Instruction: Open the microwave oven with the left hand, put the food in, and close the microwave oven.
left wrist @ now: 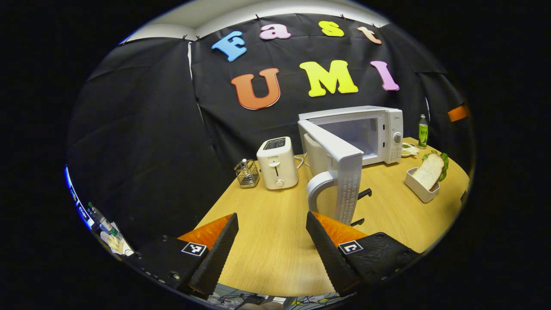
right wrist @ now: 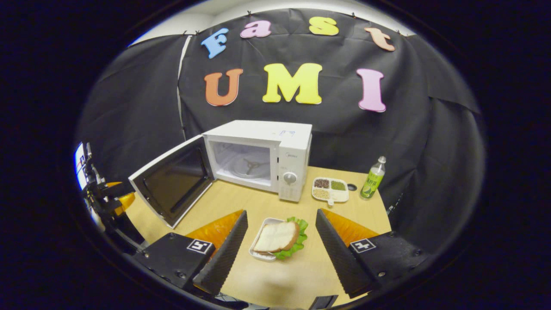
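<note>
The white microwave stands at the back of the wooden table with its door swung wide open and the cavity empty. A sandwich of white bread and lettuce lies in a small white dish. My right gripper is open, and the dish sits between its fingers without touching them. In the left gripper view the door's edge and curved handle are just ahead of my open left gripper, which holds nothing. The sandwich is at the far right there.
A white toaster and a wire holder stand left of the microwave. A divided snack tray and a green bottle sit to its right. The left gripper shows beyond the open door.
</note>
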`<state>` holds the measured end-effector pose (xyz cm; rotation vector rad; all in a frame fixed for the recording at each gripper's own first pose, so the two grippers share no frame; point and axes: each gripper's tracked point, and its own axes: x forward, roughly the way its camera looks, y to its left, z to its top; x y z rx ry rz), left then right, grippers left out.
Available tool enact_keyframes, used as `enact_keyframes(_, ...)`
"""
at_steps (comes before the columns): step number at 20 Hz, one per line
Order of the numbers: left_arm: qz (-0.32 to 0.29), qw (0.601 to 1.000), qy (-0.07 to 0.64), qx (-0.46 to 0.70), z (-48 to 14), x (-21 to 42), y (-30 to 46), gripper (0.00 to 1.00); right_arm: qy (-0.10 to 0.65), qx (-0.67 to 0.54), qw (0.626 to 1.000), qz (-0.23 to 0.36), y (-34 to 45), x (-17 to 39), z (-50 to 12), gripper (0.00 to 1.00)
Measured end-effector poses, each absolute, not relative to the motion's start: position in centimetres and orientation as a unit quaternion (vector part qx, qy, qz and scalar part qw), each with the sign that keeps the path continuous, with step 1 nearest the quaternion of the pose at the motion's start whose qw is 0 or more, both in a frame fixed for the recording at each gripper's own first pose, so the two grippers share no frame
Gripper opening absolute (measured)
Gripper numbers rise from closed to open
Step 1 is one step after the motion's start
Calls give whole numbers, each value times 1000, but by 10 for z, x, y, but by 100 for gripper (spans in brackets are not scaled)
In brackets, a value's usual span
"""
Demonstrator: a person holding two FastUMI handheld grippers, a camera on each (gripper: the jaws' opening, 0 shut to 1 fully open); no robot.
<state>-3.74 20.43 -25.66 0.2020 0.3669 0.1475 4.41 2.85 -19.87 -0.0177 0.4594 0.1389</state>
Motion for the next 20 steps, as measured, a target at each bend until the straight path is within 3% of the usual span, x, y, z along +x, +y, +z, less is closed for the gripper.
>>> enact_keyframes(3, 96, 974, 185, 92, -249, -50, 213, 95, 276, 20, 958, 75, 19, 63, -242, 100)
enact_keyframes(4, 102, 973, 186, 91, -247, -55, 214, 95, 293, 38, 952, 83, 18, 71, -259, 92)
enact_keyframes(5, 105, 973, 186, 90, -244, -58, 212, 95, 311, 56, 945, 88, 16, 78, -272, 100)
enact_keyframes(7, 113, 972, 186, 88, -237, -61, 206, 95, 349, 87, 929, 91, 10, 89, -300, 100)
enact_keyframes(8, 116, 972, 186, 85, -234, -64, 202, 95, 361, 104, 922, 95, 9, 95, -309, 87)
enact_keyframes(13, 134, 970, 186, 79, -213, -63, 169, 95, 429, 201, 869, 140, 20, 113, -343, 70)
enact_keyframes(14, 139, 969, 185, 82, -208, -64, 164, 95, 444, 223, 856, 144, 21, 113, -348, 75)
enact_keyframes(15, 145, 968, 185, 83, -204, -65, 158, 95, 454, 252, 841, 151, 25, 115, -349, 70)
enact_keyframes(16, 151, 967, 186, 83, -201, -65, 154, 95, 462, 280, 827, 157, 28, 114, -348, 63)
enact_keyframes(17, 159, 966, 187, 83, -198, -67, 149, 95, 468, 305, 815, 156, 30, 115, -347, 46)
enact_keyframes(18, 167, 964, 189, 81, -196, -69, 144, 95, 472, 328, 803, 156, 29, 116, -346, 38)
enact_keyframes(20, 182, 962, 193, 69, -192, -74, 134, 95, 482, 368, 779, 156, 29, 117, -342, 36)
